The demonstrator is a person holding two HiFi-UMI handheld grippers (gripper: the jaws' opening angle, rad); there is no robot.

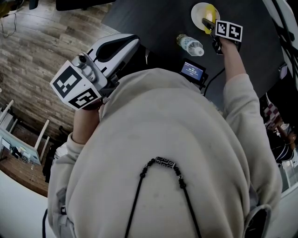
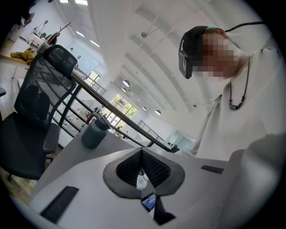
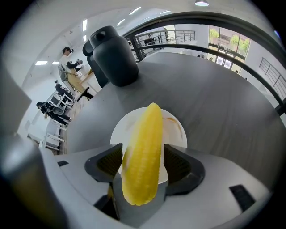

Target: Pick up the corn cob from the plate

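**A:** Head view first. The right claw [image 1: 210, 25] is out over the far end of the dark surface [image 1: 153, 23], right on top of the white plate [image 1: 196, 13]. The yellow corn cob [image 1: 208, 21] is just under its tips. The left claw [image 1: 132, 44] is held back by the person's chest, well apart from the plate. So the right hand is clearly the nearer one.

**B:** And the left gripper view?

**A:** The left claw [image 2: 142, 152] has its pads meeting at the tips with nothing between them, so it's closed and empty. It's aimed out across the room, and there's no plate in its sight.

**B:** Over to the right gripper view, then.

**A:** Here's the one that matters. The right claw [image 3: 143, 163] has its jaws spread wide, and the corn cob [image 3: 145, 147] sits squarely between them, a pad close on each flank. Its far tip lies over the plate [image 3: 175, 127], and its thick near end reaches back into the throat of the claw. The long axis runs straight away from the camera, along the line the claw points, so the pads face the cob's sides and not its ends.

**B:** Is it gripped?

**A:** I'd say not. The pads flank it closely, but the jaws look fully spread and the cob seems to rest on the plate. My call for the next move is to squeeze straight across its width, with no wrist turn needed, and then lift.
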